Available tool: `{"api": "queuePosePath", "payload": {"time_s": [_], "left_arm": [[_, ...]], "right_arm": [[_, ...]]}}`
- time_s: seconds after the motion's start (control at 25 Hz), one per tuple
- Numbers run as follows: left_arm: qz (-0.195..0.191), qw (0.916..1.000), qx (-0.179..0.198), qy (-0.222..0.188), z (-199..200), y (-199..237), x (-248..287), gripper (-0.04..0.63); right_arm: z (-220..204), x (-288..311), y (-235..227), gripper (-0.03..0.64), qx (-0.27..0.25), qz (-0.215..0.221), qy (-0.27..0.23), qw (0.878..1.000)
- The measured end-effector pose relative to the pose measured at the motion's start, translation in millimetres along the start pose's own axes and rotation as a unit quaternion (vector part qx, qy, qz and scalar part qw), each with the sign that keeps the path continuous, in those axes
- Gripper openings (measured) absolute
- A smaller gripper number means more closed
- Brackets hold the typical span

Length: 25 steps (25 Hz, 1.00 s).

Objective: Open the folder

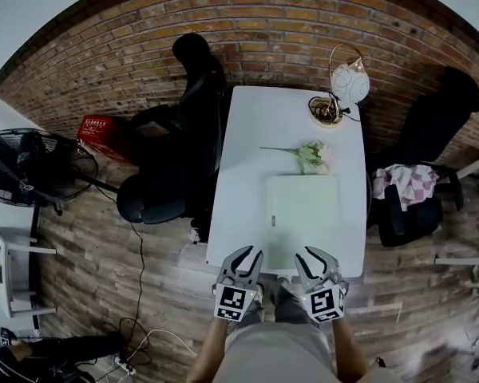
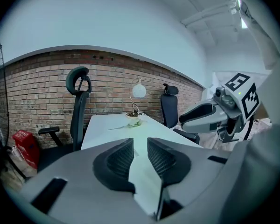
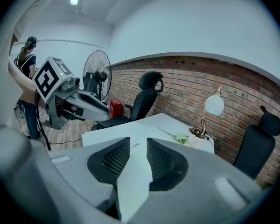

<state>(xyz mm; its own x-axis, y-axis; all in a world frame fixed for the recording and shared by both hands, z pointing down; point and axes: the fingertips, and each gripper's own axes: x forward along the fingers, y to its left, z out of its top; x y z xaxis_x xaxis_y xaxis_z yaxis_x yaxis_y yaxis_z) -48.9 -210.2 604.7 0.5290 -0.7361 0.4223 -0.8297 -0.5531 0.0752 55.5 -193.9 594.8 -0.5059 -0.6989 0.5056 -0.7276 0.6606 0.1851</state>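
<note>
Head view: pale green folder [image 1: 302, 210] flat on white table [image 1: 247, 134], towards near edge, flower sprig [image 1: 307, 155] just beyond. Left gripper [image 1: 244, 255] and right gripper [image 1: 310, 255] side by side at table's near edge. Left gripper view: jaws apart, nothing between. Right gripper view: jaws likewise apart, empty.

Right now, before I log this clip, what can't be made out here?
Which side of the folder opens: too small in head view.
Near edge of the table: head view, covered by the left gripper and right gripper.
Base of the lamp: too small in every view.
</note>
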Motion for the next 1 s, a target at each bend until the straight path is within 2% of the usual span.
{"api": "queuePosePath", "payload": {"time_s": [0.16,0.72,1.0], "left_arm": [[-0.003,0.9999,-0.005,0.013,-13.5,-1.3,3.8,0.087],[-0.018,0.9978,-0.032,0.055,-60.5,-7.7,17.7,0.084],[-0.024,0.9960,-0.044,0.074,-81.7,-7.0,24.0,0.084]], "right_arm": [[-12.6,4.8,9.8,0.104,0.004,0.015,0.017,1.000],[-46.4,24.3,43.8,0.106,-0.054,0.066,0.063,0.994],[-64.8,35.9,64.8,0.117,-0.093,0.099,0.089,0.987]]}}
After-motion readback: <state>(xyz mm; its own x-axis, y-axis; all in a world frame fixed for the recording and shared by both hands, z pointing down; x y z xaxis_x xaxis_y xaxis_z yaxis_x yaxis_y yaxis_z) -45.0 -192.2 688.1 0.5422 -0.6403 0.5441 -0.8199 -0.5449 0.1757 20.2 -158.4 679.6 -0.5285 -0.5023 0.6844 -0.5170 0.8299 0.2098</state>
